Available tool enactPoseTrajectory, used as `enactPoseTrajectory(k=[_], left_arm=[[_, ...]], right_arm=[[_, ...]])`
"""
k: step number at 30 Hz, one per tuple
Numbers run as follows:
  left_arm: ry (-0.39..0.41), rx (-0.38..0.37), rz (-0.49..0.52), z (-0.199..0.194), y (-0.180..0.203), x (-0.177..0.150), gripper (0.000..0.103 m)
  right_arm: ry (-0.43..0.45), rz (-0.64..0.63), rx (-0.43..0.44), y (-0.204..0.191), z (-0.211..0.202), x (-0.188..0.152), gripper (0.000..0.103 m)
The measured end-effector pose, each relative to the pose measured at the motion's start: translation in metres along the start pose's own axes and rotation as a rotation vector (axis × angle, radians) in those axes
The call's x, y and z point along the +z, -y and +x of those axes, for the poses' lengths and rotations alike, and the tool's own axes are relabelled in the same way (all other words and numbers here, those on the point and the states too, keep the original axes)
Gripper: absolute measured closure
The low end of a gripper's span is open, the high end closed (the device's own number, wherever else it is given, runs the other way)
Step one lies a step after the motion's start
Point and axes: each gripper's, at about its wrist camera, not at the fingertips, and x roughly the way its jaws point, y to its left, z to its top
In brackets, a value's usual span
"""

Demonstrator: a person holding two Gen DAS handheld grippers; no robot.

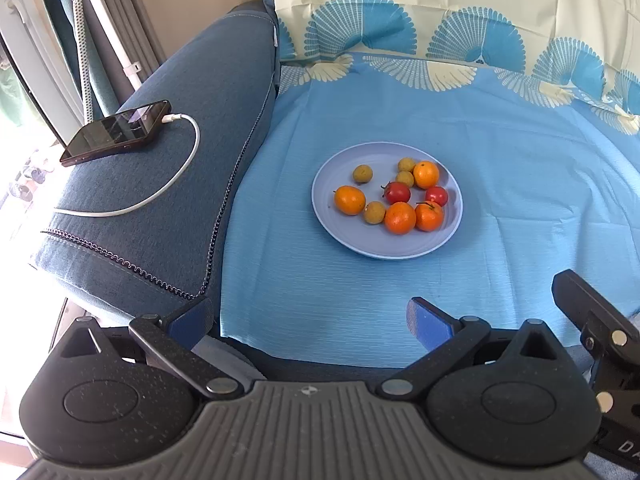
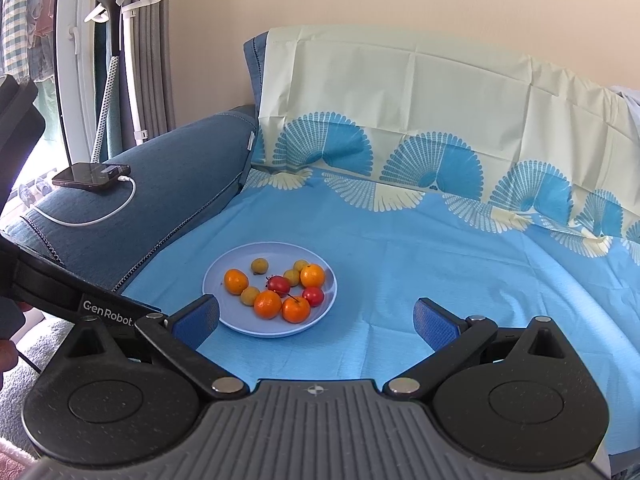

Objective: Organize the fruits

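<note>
Left wrist view: round pale-blue plastic plate (image 1: 352, 240) sits mid-sofa on the light-blue patterned cloth (image 1: 500, 168), well ahead of the left gripper (image 1: 310, 318), jaws spread wide, empty. On the plate: four small orange mandarins (image 1: 400, 218), two red glossy fruits (image 1: 397, 193), four yellowish round fruits (image 1: 362, 173), loosely clustered.

Right wrist view: same plate (image 2: 224, 276) just ahead-left of the right gripper (image 2: 316, 320), jaws released, empty. Fruits likely light, roll-prone, bruisable; grip gently across the widest part.
</note>
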Motion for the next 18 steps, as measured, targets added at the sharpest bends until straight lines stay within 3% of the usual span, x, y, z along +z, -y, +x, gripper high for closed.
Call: enactPoseTrajectory(k=[18], left_arm=[[-0.004, 0.005, 0.001, 0.0018, 0.0016, 0.0038, 0.0]], right_arm=[[-0.003, -0.015, 0.003, -0.0023, 0.0071, 0.0028, 0.001]])
